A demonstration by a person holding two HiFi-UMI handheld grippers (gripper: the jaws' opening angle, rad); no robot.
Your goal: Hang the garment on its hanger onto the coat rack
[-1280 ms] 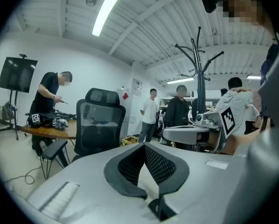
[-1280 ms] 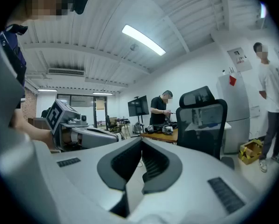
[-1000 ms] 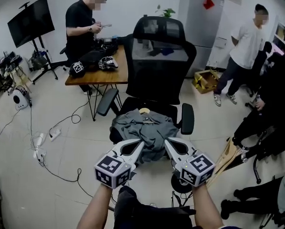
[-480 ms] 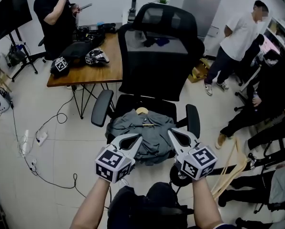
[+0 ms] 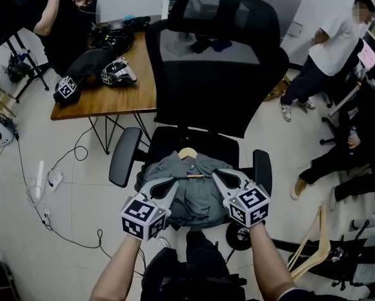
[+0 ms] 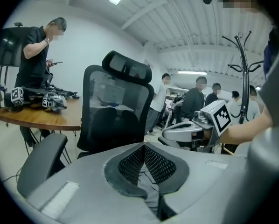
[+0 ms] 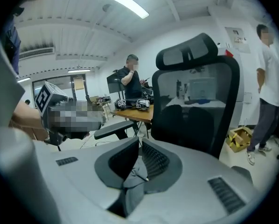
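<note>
Grey garment on chair — armrests flank both edges.

Office-like lab workspace, black mesh desk chair, wooden table strewn with equipment, cables across tiled floor

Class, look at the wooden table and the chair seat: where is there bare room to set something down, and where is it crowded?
Bare wood lies along the wooden table's near edge, between the marker cube and the chair back. The table's far end is crowded with black gear. The grey garment covers most of the chair seat.
</note>
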